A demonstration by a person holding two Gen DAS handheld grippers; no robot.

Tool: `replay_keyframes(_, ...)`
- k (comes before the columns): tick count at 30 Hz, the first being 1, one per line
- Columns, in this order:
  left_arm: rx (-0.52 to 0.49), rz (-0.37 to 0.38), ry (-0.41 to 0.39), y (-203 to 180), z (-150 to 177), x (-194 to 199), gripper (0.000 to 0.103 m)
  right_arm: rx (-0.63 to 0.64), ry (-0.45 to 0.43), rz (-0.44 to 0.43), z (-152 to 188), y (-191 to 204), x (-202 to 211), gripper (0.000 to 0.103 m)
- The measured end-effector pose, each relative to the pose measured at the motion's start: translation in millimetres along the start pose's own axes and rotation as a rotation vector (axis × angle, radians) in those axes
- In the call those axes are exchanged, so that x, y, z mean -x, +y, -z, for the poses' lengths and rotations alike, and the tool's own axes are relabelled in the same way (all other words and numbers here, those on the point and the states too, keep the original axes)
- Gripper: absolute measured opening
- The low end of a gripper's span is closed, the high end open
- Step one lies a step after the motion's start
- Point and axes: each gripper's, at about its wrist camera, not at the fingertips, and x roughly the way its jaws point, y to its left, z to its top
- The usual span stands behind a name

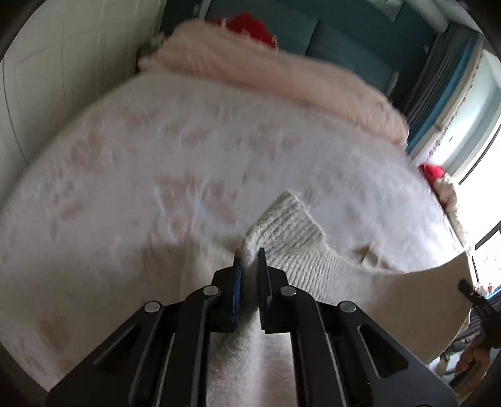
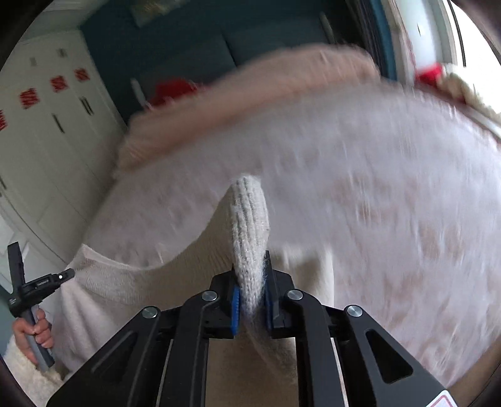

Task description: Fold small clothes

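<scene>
Over the bed (image 1: 125,175), with its pale fleece blanket printed in faint pink marks, you hold a cream knitted sweater (image 1: 416,300) stretched in the air between your two grippers. A pink fluffy pillow (image 1: 281,81) lies at the far end of the bed, something red (image 1: 244,26) shows behind it, and white cupboards (image 2: 47,141) stand at the side. Both pictures are blurred, so fine detail cannot be read.

The sweater is the largest thing in your hands, and I judge it soft, limp and rather light. It will sag between the two holds and will not keep any shape by itself. The ribbed cuffs are thicker and rougher than the body, so they are a good place to take hold; the fuzzy yarn should not slip easily, but it may catch on the blue pads.

The left gripper (image 1: 249,250) is closed narrow on one ribbed cuff (image 1: 281,225), with the knit squeezed between the fingers and a little of the rib standing out past the tips. The right gripper (image 2: 252,275) is closed in the same way on another ribbed end (image 2: 250,219), which stands up in front of it like a tongue.

Each gripper points forward and a little down toward the blanket. In the right wrist view your left hand (image 2: 33,332) is seen low at the side, wrapped around its handle.
</scene>
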Motion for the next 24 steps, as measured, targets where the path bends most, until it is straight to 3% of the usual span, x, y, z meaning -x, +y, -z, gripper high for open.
replay_keyframes(2,-0.001,-0.03,-0.023,-2.6,-18.1,-2.2,0.007,0.01,-0.022,0.019,-15.7,0.9,-5.9,0.011)
replay_keyframes(4,0.01,-0.074,0.014,0.1,-25.1,-28.3,0.008,-0.02,0.026,0.058,-18.1,-14.9,-40.4,0.013)
replay_keyframes(5,0.005,-0.088,0.045,1.8,-23.4,-41.0,0.008,-0.046,0.074,0.071,-12.3,-26.4,-62.7,0.014)
replay_keyframes(7,0.0,-0.192,0.153,7.6,-4.5,-92.8,0.016,-0.104,0.234,0.137,14.6,-56.7,-120.9,0.022)
replay_keyframes(8,-0.002,-0.235,0.184,11.7,6.4,-108.8,0.016,-0.137,0.336,0.186,34.6,-70.4,-146.4,0.018)
replay_keyframes(10,0.015,-0.276,0.197,19.6,20.3,-113.5,0.017,-0.166,0.289,0.166,41.8,-75.7,-137.7,0.017)
replay_keyframes(11,0.06,-0.249,0.168,23.7,26.0,-101.5,0.022,-0.169,0.25,0.171,39.4,-72.6,-123.9,0.019)
replay_keyframes(12,0.08,-0.235,0.154,25.1,28.0,-92.7,0.037,-0.152,0.212,0.175,34.6,-64.7,-104.8,0.023)
replay_keyframes(13,0.088,-0.206,0.127,23.1,30.9,-73.9,0.045,-0.124,0.173,0.158,31.4,-54.5,-85.3,0.023)
replay_keyframes(16,0.03,-0.162,0.067,2.4,45.1,-38.0,0.048,-0.04,0.124,0.067,35.6,-16.2,-51.1,0.023)
replay_keyframes(19,-0.012,-0.102,0.116,-25.0,73.6,-32.7,0.049,-0.014,0.211,-0.064,61.2,22.4,-63.3,0.022)
replay_keyframes(22,-0.031,-0.125,0.206,-31.0,107.0,-52.6,0.049,0.023,0.353,-0.047,100.8,38.5,-110.1,0.021)
replay_keyframes(23,-0.055,-0.142,0.203,-31.2,114.8,-57.1,0.049,0.054,0.38,-0.006,115.0,42.7,-125.0,0.02)
replay_keyframes(24,-0.082,-0.154,0.187,-32.6,118.5,-57.7,0.049,0.072,0.349,0.015,116.8,49.5,-119.7,0.021)
